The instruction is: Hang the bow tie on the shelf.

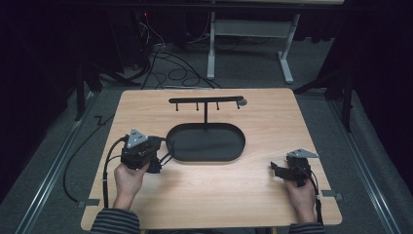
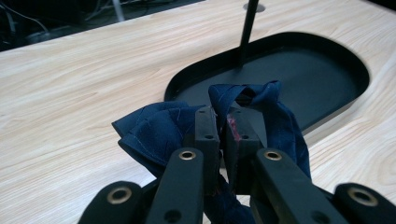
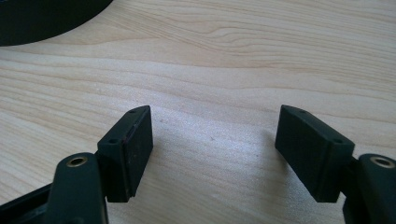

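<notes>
Left gripper view: left tool [image 2: 225, 135] was seen clenched on a navy cloth [image 2: 159, 133], beside the black stand's tray [image 2: 327, 70]. Right tool [image 3: 215, 149] was held released over the counter [image 3: 224, 60]. Judged: carry step; hanging on the hook bar [image 1: 206, 100] likely next, requiring lift.

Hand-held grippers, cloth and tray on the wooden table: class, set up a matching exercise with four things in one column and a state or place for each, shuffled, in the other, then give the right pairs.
Things:
1. left hand-held gripper
2. right hand-held gripper
3. dark blue cloth
4. black oval tray

States or places:
A. jaws wide apart over bare wood
B. lies mid-table, with an upright hook stand rising from it
C. jaws closed on fabric
D. bunched and pinched between two jaws

Pairs: 1-C, 2-A, 3-D, 4-B
</notes>
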A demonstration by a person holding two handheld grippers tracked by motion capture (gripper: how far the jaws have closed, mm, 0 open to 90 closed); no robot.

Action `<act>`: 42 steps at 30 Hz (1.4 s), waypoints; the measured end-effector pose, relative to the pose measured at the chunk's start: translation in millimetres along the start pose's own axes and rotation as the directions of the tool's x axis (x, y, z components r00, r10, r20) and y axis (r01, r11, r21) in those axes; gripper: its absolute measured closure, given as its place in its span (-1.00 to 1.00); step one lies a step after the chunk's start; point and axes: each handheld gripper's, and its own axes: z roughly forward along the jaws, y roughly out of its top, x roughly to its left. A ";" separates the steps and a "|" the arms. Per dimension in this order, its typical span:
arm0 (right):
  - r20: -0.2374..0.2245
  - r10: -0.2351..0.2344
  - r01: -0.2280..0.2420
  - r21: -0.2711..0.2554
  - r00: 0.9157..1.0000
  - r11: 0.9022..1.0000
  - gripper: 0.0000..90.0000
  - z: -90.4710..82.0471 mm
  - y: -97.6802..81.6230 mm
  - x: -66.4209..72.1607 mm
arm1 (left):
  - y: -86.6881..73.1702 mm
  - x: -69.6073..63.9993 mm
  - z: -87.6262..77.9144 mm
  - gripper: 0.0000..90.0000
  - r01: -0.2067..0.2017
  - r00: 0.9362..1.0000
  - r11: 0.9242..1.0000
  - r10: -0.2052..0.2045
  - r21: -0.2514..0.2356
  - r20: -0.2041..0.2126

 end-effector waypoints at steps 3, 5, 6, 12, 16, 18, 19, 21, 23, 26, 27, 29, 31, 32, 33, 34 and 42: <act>0.000 0.001 -0.001 0.000 1.000 1.000 -0.36 0.0 0.0 0.0 | 5.3 -0.6 -0.3 0.89 -0.012 1.000 1.000 0.012 -0.003 -0.003; 0.000 0.000 0.000 0.000 1.000 1.000 -0.36 0.0 0.0 0.1 | 8.9 -0.5 -1.1 0.89 -0.012 1.000 1.000 0.013 -0.011 0.002; 0.000 0.000 0.000 0.000 1.000 1.000 -0.36 0.0 0.0 0.0 | 10.6 0.2 -1.4 0.89 -0.007 1.000 1.000 0.007 -0.012 0.009; -0.001 0.003 -0.003 0.000 1.000 1.000 -0.36 -0.1 0.0 -0.1 | 20.3 0.2 0.9 0.89 -0.011 1.000 1.000 0.011 -0.020 0.007; -0.002 0.003 -0.003 -0.001 1.000 1.000 -0.36 0.0 0.0 -0.1 | 28.0 -1.0 0.9 0.89 -0.018 1.000 0.999 0.018 -0.040 0.007; -0.002 0.003 -0.003 0.001 1.000 1.000 -0.36 -0.1 0.0 -0.1 | 32.8 -0.1 0.5 0.89 -0.013 1.000 0.999 0.013 -0.051 0.005; -0.003 0.003 -0.003 0.000 1.000 1.000 -0.36 -0.1 0.0 -0.2 | 32.8 -0.1 0.5 0.89 -0.013 1.000 0.999 0.013 -0.051 0.005; -0.003 0.005 -0.005 -0.001 1.000 1.000 -0.36 0.0 0.0 -0.1 | 40.7 1.8 -0.5 0.89 -0.008 1.000 0.998 0.008 -0.065 0.007; -0.004 0.005 -0.005 -0.001 1.000 1.000 -0.36 -0.1 0.0 -0.2 | 43.6 2.3 -0.8 0.89 -0.008 1.000 0.998 0.009 -0.067 0.007; -0.006 0.005 -0.005 -0.002 1.000 1.000 -0.36 0.0 0.0 -0.5 | 53.1 5.3 -1.8 0.89 0.006 1.000 0.996 -0.005 -0.087 0.011; -0.006 0.005 -0.005 -0.002 1.000 1.000 -0.36 -0.1 0.0 -0.5 | 55.1 6.0 -1.6 0.89 0.010 1.000 0.996 -0.009 -0.091 0.012; -0.007 0.005 -0.005 -0.003 1.000 1.000 -0.36 -0.1 -0.1 -0.6 | 58.3 7.0 -0.8 0.89 0.020 1.000 0.995 -0.019 -0.098 0.017; -0.007 0.005 -0.005 -0.003 1.000 1.000 -0.36 -0.1 0.0 -0.5 | 59.7 7.7 0.0 0.89 0.030 0.999 0.995 -0.028 -0.099 0.026; -0.008 0.006 -0.006 -0.003 1.000 1.000 -0.36 -0.1 -0.1 -0.6 | 62.5 8.1 2.2 0.89 0.034 0.999 0.995 -0.032 -0.097 0.026; -0.007 0.007 -0.007 -0.002 1.000 1.000 -0.36 -0.1 -0.1 -0.6 | 62.5 8.1 2.2 0.89 0.034 0.999 0.995 -0.032 -0.097 0.026; -0.007 0.007 -0.007 -0.002 1.000 1.000 -0.36 -0.1 -0.1 -0.6 | 65.6 7.9 3.7 0.89 0.035 0.999 0.995 -0.033 -0.099 0.027; -0.007 0.005 -0.005 -0.003 1.000 1.000 -0.36 -0.1 -0.1 -0.5 | 79.1 5.9 7.4 0.89 0.037 0.999 0.992 -0.033 -0.119 0.039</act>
